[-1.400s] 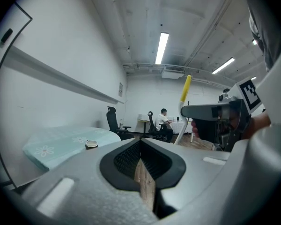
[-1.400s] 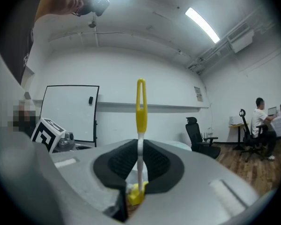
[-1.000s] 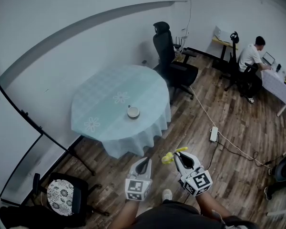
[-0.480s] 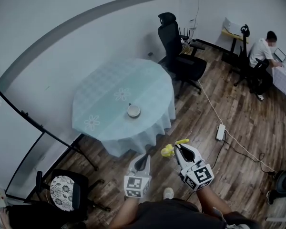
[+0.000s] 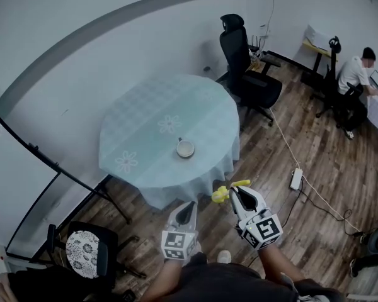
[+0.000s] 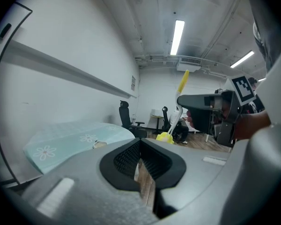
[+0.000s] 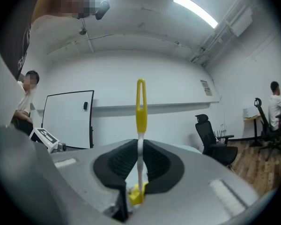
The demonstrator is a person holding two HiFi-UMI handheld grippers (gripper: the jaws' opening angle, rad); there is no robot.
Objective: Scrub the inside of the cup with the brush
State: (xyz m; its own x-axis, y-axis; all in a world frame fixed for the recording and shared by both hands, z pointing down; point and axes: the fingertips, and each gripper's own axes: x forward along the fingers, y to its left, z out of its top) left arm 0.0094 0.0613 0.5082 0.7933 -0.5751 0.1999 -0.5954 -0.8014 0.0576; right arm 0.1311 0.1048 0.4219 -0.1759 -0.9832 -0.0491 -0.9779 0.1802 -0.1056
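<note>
A small white cup (image 5: 185, 148) stands near the front edge of the round table (image 5: 145, 121), which has a pale green cloth; it shows low and small as the cup (image 6: 99, 144) in the left gripper view. Both grippers hang over the wood floor, short of the table. My right gripper (image 5: 235, 194) is shut on the thin white stem of a yellow brush (image 5: 222, 194), whose yellow handle (image 7: 140, 109) stands up between the jaws. My left gripper (image 5: 189, 207) is shut with nothing in it, its pads (image 6: 147, 161) pressed together.
A black office chair (image 5: 242, 61) stands behind the table on the right. A low chair with a patterned cushion (image 5: 82, 257) is at the front left. A power strip (image 5: 295, 178) and cable lie on the floor at right. A seated person (image 5: 354, 74) works far right.
The view has drifted so the table and cup sit a little further right and nearer to the grippers. Both grippers keep their pose; the brush stays in the right one.
</note>
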